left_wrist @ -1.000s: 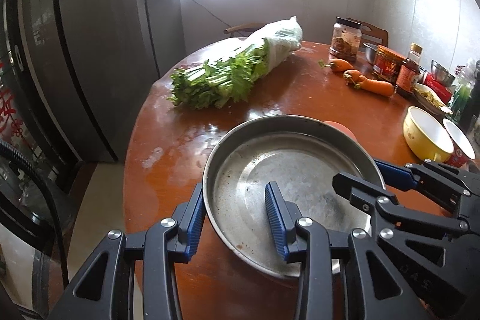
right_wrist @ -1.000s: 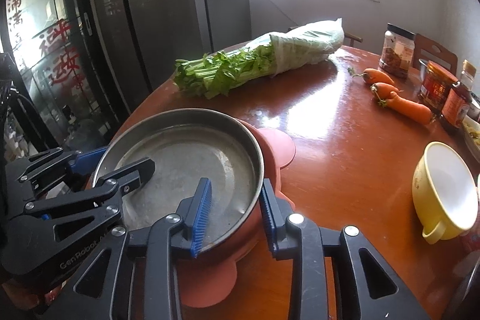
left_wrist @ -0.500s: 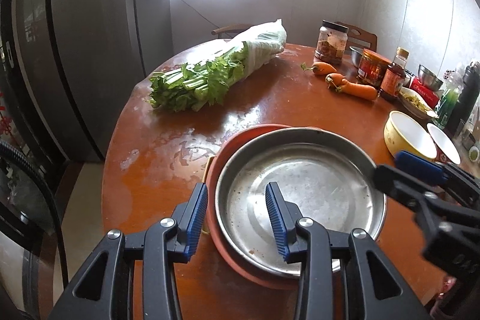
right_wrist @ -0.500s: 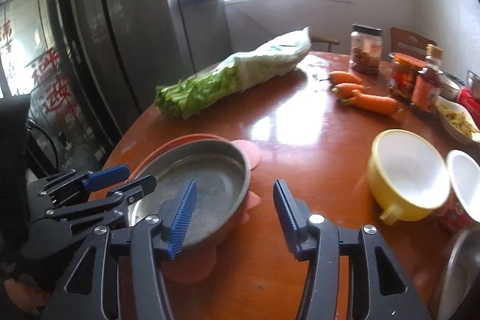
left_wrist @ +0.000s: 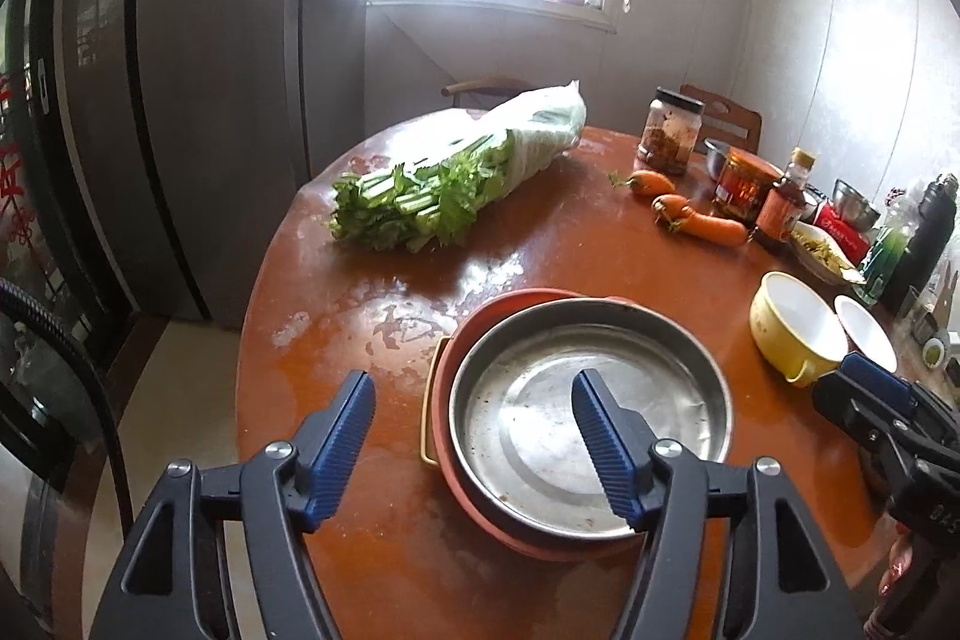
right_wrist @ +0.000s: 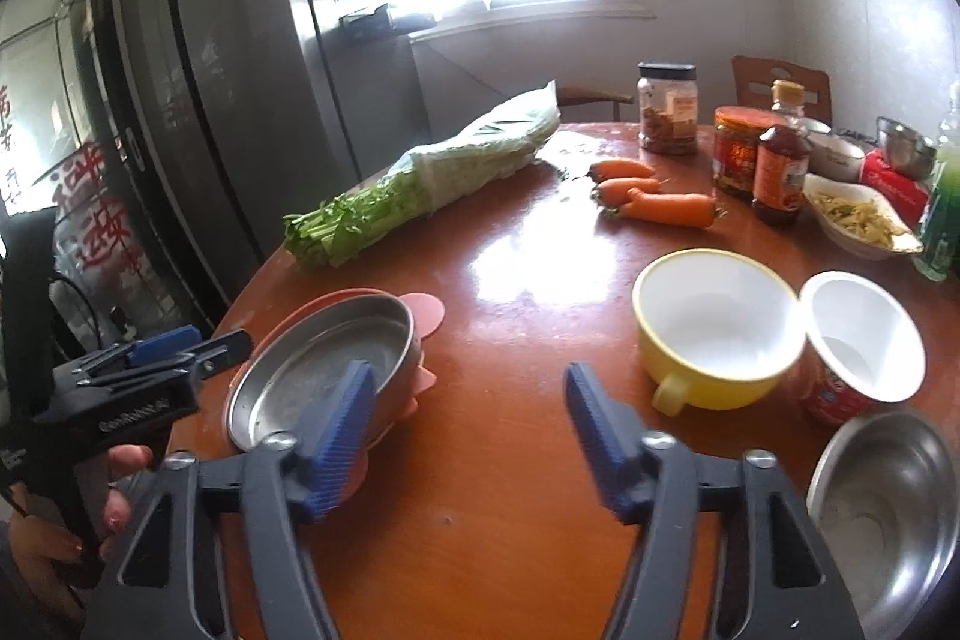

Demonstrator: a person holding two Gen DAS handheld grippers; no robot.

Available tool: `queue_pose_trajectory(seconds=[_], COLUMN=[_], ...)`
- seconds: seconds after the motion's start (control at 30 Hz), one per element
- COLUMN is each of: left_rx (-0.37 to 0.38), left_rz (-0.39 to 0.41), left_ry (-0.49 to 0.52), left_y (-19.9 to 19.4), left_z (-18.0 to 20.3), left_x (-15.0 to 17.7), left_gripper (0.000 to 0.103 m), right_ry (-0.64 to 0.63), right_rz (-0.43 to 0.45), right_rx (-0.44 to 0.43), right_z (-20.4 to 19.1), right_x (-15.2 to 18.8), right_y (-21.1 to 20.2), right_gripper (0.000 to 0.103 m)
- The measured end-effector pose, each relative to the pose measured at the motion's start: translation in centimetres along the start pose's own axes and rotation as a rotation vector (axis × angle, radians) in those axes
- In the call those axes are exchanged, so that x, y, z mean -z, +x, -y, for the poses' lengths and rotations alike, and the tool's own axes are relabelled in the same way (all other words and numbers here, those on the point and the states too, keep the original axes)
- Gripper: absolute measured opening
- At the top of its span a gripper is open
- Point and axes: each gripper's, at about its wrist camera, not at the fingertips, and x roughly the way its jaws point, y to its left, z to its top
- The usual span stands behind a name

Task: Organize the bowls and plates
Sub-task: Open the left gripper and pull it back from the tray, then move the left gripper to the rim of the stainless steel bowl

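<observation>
A steel pan [left_wrist: 591, 430] [right_wrist: 324, 370] rests inside a pink plate [left_wrist: 480, 340] [right_wrist: 429, 316] on the brown round table [left_wrist: 540, 250]. My left gripper [left_wrist: 474, 451] hovers over the pan's near-left rim with its jaws opening and its pads clear of the rim. My right gripper [right_wrist: 471, 436] is to the right of the pan over bare table, jaws opening, nothing between them. A yellow bowl [right_wrist: 714, 328], a red bowl with a white inside [right_wrist: 858, 340] and a steel bowl [right_wrist: 888, 508] sit to its right.
A celery bundle [left_wrist: 444, 184], carrots [right_wrist: 654, 196], jars and bottles [right_wrist: 744, 154] and a dish of food [right_wrist: 858, 220] fill the far side. A dark fridge [left_wrist: 180, 100] stands to the left, beyond the table edge. A hand [right_wrist: 114, 490] holds the left gripper.
Both grippers have let go of the steel pan, which now lies in the pink plate. Both jaws have widened. The right gripper has swung right toward the bowls; the left has drawn up.
</observation>
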Motion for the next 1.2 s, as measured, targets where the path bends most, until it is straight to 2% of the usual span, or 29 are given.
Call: queue_pose_trajectory(seconds=[0.27, 0.63, 0.87, 0.97, 1.2], left_rx=[0.011, 0.131, 0.171, 0.177, 0.197], left_rz=[0.016, 0.052, 0.067, 0.08, 0.078], left_ry=[0.008, 0.072, 0.108, 0.145, 0.164], left_y=[-1.9, -4.7, -6.0, -6.8, -7.7], left_z=[1.8, 8.3, 12.1, 13.7, 16.0], left_x=[0.4, 1.2, 1.4, 1.8, 2.6], left_gripper=[0.07, 0.072, 0.074, 0.075, 0.077], right_ry=[-0.006, 0.005, 0.014, 0.03, 0.057], right_rz=[0.016, 0.095, 0.143, 0.151, 0.167], right_rx=[-0.004, 0.062, 0.109, 0.113, 0.124], right_z=[0.4, 2.7, 4.6, 5.4, 7.5], right_x=[0.3, 0.6, 0.9, 1.2, 2.2], right_y=[-1.8, -7.1, -10.3, -11.1, -12.7], right_gripper=[0.072, 0.073, 0.074, 0.074, 0.074])
